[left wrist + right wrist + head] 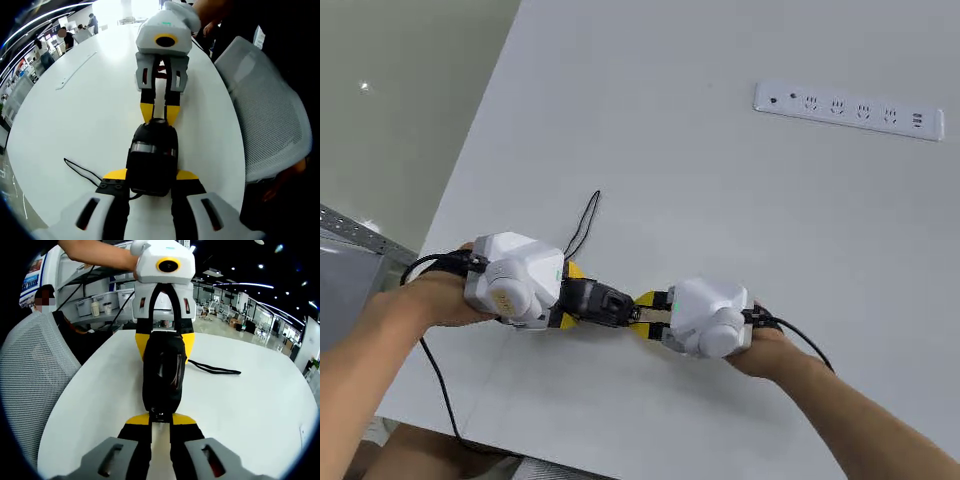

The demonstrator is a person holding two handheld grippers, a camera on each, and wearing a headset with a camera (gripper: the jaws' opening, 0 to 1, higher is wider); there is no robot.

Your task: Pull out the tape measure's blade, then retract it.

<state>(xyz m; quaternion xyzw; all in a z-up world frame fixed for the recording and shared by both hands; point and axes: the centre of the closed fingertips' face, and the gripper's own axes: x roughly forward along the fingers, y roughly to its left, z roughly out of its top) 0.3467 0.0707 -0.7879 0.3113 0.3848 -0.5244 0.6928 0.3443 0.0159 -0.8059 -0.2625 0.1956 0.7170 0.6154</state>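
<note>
A black tape measure [603, 301] lies on the white table [720, 180] between both grippers. My left gripper [572, 297] is shut on its body, yellow-tipped jaws pressed to either side of the case [152, 160]. My right gripper [642, 314] faces it from the other side, its yellow tips closed on the small blade end [159, 415] at the case's mouth. No length of blade shows between the case [162, 371] and the right gripper [160, 420]. In the left gripper view the right gripper [159, 113] touches the case's far end. The black wrist strap [582, 222] trails away over the table.
A white power strip [848, 110] lies at the table's far right. The table's left edge [470, 150] runs diagonally, with floor beyond. A grey mesh chair [265, 110] stands beside the table. A person [45, 300] sits behind the chair [35, 375].
</note>
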